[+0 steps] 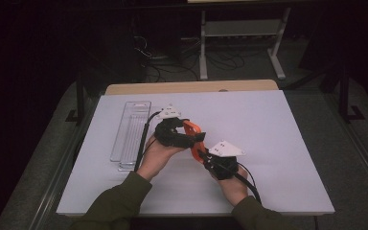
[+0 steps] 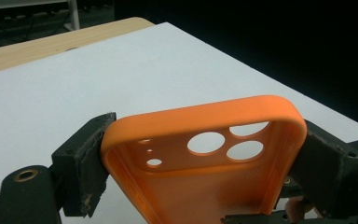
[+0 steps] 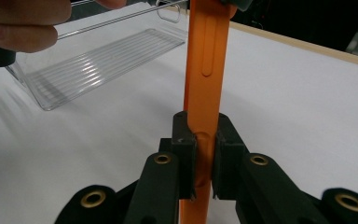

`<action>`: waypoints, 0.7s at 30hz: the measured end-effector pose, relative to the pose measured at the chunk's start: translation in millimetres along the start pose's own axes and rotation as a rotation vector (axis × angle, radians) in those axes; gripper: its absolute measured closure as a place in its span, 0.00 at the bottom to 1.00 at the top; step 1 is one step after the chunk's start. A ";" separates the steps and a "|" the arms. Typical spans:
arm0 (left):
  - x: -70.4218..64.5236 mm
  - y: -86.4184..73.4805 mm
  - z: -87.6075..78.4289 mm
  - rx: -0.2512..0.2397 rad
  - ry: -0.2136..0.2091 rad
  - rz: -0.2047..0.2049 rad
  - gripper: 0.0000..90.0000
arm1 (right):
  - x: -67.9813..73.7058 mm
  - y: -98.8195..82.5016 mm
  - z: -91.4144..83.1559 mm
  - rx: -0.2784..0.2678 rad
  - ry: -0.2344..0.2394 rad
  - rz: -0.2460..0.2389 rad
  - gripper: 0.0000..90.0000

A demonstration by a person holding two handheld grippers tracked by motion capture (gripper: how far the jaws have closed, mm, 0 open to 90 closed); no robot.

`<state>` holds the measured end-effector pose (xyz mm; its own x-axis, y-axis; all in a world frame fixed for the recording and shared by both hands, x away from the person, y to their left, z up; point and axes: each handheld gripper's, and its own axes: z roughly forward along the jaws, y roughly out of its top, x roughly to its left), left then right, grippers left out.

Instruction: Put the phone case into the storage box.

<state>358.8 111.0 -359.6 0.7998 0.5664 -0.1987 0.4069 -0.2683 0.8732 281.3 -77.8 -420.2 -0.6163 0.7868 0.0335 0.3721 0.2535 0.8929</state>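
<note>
High view: an orange phone case [image 1: 193, 136], just right of the clear tray [image 1: 130, 134], is clamped between left gripper [image 1: 184, 134] and right gripper [image 1: 202, 154], long axis spanning both.

White tabletop [image 1: 278, 143], wood edge at far side; clear plastic tray [image 1: 132, 132] lying at left.
</note>
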 end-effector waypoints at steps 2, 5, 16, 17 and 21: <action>0.0 0.1 0.1 -0.001 -0.005 -0.009 0.16 | 0.0 0.0 0.1 0.000 0.000 -0.005 0.88; 0.6 0.5 -0.7 0.003 -0.005 0.004 0.16 | -0.1 0.2 0.1 0.001 -0.002 -0.012 0.87; 0.4 0.2 -0.9 0.010 0.006 0.013 0.17 | -2.2 1.2 0.1 -0.013 0.001 -0.014 0.72; 0.2 0.4 -1.0 0.008 0.010 0.020 0.17 | -2.9 1.3 0.1 -0.015 0.006 -0.007 0.70; 0.2 0.6 -1.3 0.003 0.015 0.032 0.17 | -5.0 2.2 0.2 -0.029 0.023 0.021 0.58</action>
<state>358.7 112.0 -358.5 0.8058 0.5691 -0.1639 0.3823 -0.2885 0.8778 285.4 -81.1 -418.4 -0.6246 0.7784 0.0626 0.3652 0.2203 0.9045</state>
